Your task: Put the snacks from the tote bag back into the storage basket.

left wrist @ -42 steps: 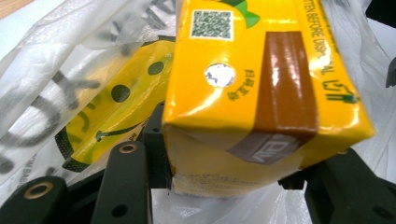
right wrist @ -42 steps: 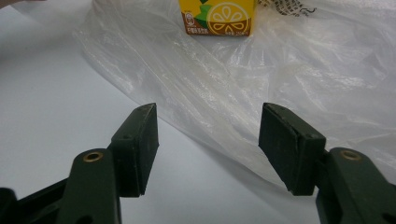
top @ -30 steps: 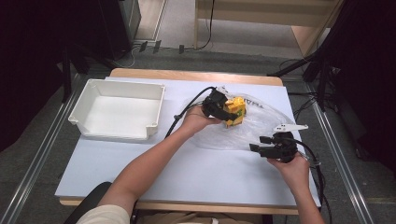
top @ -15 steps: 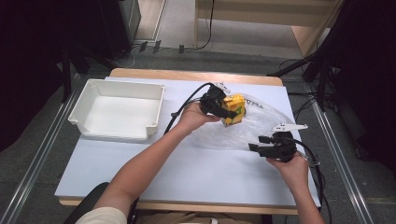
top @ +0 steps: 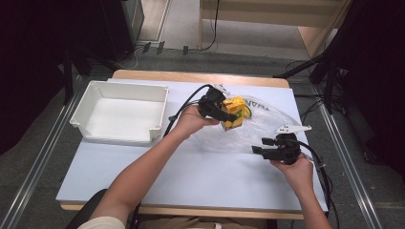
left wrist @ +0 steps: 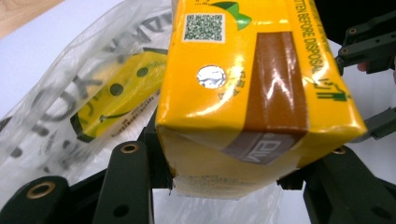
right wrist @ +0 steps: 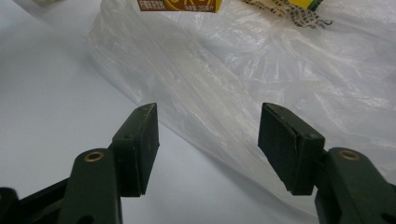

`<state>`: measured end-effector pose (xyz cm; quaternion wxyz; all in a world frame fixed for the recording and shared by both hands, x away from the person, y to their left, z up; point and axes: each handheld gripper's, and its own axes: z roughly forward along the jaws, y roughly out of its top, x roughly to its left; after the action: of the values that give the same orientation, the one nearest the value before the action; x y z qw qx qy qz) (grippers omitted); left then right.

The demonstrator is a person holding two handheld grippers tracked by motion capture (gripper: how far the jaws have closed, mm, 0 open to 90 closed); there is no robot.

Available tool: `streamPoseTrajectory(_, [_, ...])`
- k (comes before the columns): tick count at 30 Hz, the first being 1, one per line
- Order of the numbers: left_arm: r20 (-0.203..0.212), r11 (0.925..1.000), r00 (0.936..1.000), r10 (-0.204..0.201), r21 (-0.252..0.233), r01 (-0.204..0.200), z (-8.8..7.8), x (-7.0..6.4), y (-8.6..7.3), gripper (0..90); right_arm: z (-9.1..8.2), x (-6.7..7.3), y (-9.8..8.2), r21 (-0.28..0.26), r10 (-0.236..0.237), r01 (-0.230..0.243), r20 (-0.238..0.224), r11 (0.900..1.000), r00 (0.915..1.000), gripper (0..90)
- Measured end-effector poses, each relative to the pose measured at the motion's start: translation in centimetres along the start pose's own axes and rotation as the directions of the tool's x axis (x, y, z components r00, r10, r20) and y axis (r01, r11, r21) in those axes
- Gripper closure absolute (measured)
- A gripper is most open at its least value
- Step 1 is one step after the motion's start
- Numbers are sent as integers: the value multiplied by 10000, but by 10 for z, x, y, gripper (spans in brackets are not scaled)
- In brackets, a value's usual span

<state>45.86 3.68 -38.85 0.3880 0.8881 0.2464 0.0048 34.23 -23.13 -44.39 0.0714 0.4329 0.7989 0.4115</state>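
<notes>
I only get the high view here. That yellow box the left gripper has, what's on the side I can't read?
Observer: In the left gripper view the yellow carton shows a QR code, a round foil seal and a strip of brown tape.
Operator: Anything left in the plastic bag?
Observer: Yes, a second yellow pack with black dots lies inside the clear bag.
Operator: And the right gripper?
Observer: The right gripper has its jaws apart, nothing between the pads, pointed at the bag's edge.

one carton point(top: 232, 113), one bag point(top: 267, 128), one tray point(top: 122, 113), perhaps one packet point(left wrist: 119, 95)
</notes>
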Motion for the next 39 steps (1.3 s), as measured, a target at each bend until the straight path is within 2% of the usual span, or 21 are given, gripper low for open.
streamPoseTrajectory(30, [-260, 9997, 9994, -248, 9, 249, -35, 4, -21, 517, 7, 4, 6, 134, -253, 255, -133, 9996, 9996, 390])
streamPoseTrajectory(34, [-206, 9992, 9990, -394, -107, 392, -41, 7, -24, 517, 8, 4, 6, 144, -321, 323, -167, 9994, 9993, 391])
streamPoseTrajectory(39, [-252, 9987, 9984, -507, -23, 507, -46, 11, -27, 516, 10, 4, 7, 145, -304, 307, -226, 9994, 9993, 391])
